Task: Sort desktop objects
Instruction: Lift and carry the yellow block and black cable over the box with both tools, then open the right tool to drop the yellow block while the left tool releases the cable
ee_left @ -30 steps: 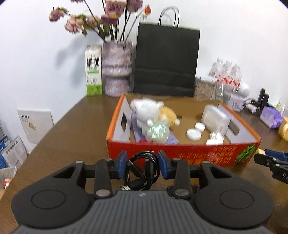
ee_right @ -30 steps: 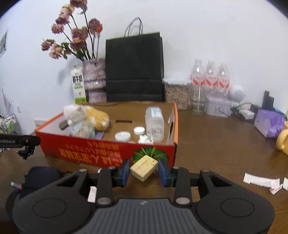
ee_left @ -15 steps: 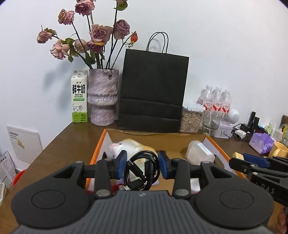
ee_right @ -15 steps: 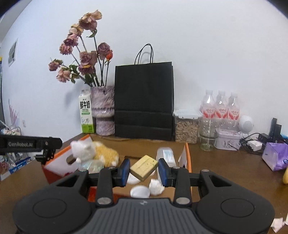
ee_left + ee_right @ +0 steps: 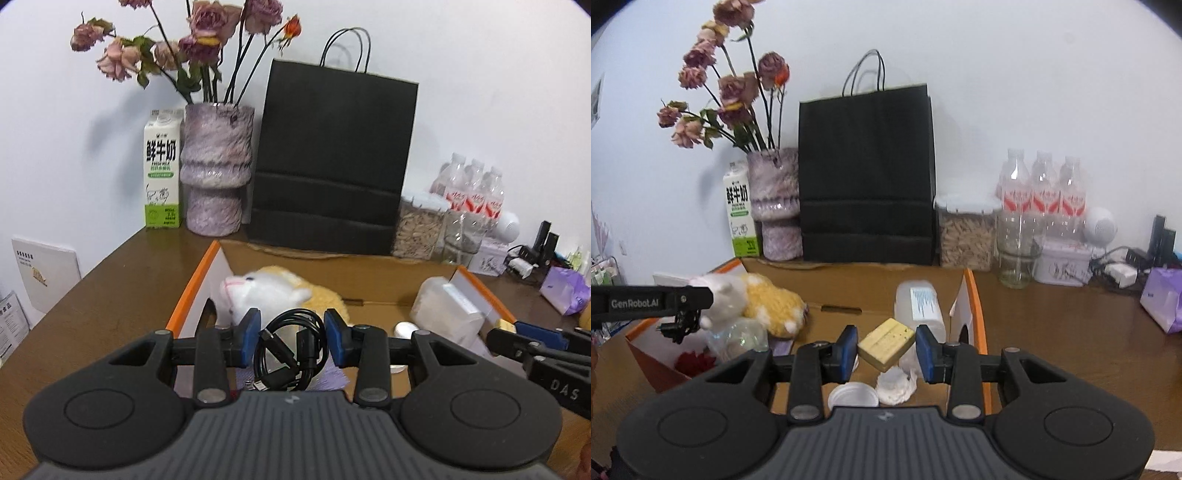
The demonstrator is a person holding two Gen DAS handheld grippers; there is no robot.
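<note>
Backdrop: white wall behind a brown wooden surface (image 5: 1052, 332); black paper bag (image 5: 866, 177), purple vase (image 5: 774, 203) of dried roses and a milk carton (image 5: 740, 218) stand along the wall.
Right of the bag: lidded jar of pellets (image 5: 966, 232), three water bottles (image 5: 1041, 192), a small tin (image 5: 1063, 264).
Box: open cardboard box (image 5: 977, 295) with orange rim, lying in front of the bag.
Box contents: white and yellow plush toy (image 5: 753, 299), translucent plastic bottle (image 5: 919, 304) lying flat, white lid (image 5: 853, 395), crumpled white tissue (image 5: 895, 384).
Left tool (image 5: 291, 338): blue pads pinch a coiled black USB cable (image 5: 291, 350), held above the near left part of the box, in front of the plush toy.
Right tool (image 5: 886, 349): pads clamp a yellowish rectangular block (image 5: 886, 341), tilted, held above the near right part of the box over the lid and tissue.
Tools: side by side over the box, each visible at the edge of the other's view.
</note>
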